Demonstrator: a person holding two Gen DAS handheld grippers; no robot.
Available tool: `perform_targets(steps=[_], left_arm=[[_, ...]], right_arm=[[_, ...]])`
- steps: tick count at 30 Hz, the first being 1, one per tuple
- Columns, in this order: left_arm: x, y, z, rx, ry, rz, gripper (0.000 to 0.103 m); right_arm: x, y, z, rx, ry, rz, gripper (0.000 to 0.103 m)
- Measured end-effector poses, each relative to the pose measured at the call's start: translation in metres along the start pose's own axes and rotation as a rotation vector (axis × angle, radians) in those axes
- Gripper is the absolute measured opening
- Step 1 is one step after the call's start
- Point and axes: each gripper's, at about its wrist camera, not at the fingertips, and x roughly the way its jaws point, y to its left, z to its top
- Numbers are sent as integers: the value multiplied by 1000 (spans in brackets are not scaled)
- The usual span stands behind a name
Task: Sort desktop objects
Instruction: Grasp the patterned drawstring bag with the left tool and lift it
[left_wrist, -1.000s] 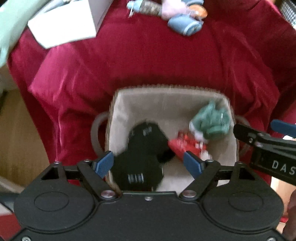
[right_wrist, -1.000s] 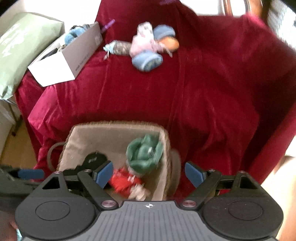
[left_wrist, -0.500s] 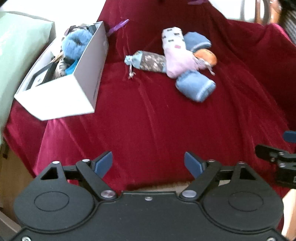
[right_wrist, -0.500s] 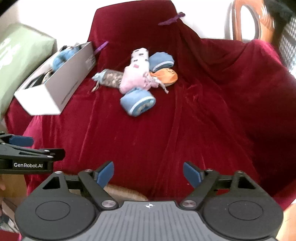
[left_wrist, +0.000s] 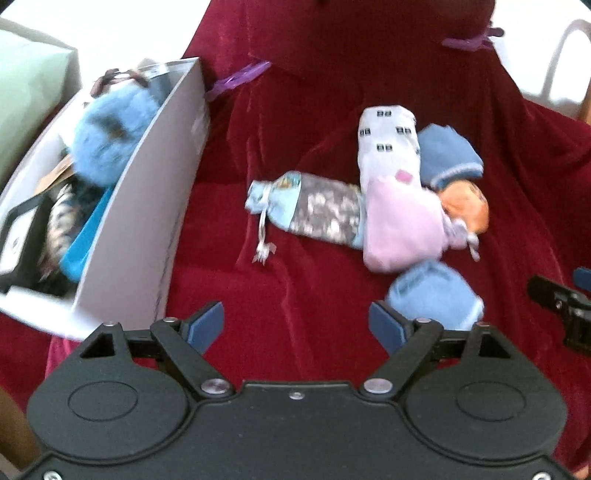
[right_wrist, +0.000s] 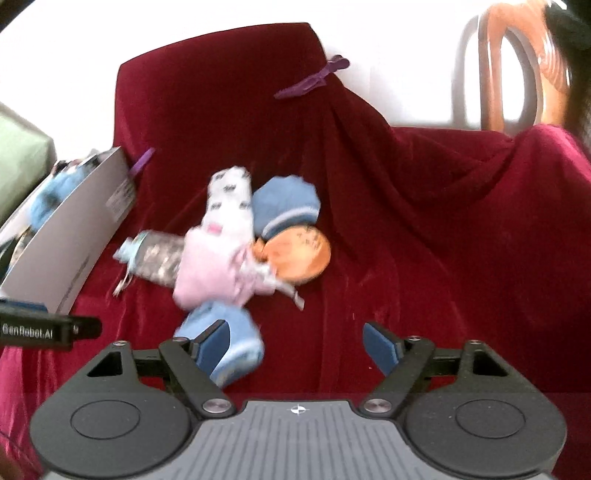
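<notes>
Both tongs stand wide and hold nothing. The nearest piece to sort, a light blue sock roll (right_wrist: 221, 347), lies on the red cloth (right_wrist: 388, 240) just ahead of the right tongs (right_wrist: 295, 345), partly behind their left finger; the left tongs (left_wrist: 295, 325) have it beside their right finger. A good grasp would likely centre the roll between the fingers before closing. Both tongs hover low, level, pointing at the sock pile (left_wrist: 399, 206).
</notes>
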Motion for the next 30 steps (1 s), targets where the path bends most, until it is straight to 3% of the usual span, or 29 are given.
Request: perform_targets(steps=[6,10,16,19,22,23,25,30], left_arm=[[48,4,36,-60,30,-11,83],[83,14,51,-129,99,-39,83],[114,32,66,-295,151,-132,87],[121,34,80,-335,147,-168,89],[135,31,89,-351,193,-161,92],[135,28,90,-342,184,-152,90],[132,23,90,-306,157,-111,68],[112,25,84,-234,109,-134,49]], right_arm=[[49,-11,34,51,-18,-27,77],[80,-16,48,80,20,-23,77],[98,-15,45,110,39,3,76],[101,-16,41,125,44,21,76],[103,-15,39,131,48,28,76],[102,-15,38,129,47,29,76],[100,-14,37,127,45,27,76],[96,-10,33,110,31,31,76]])
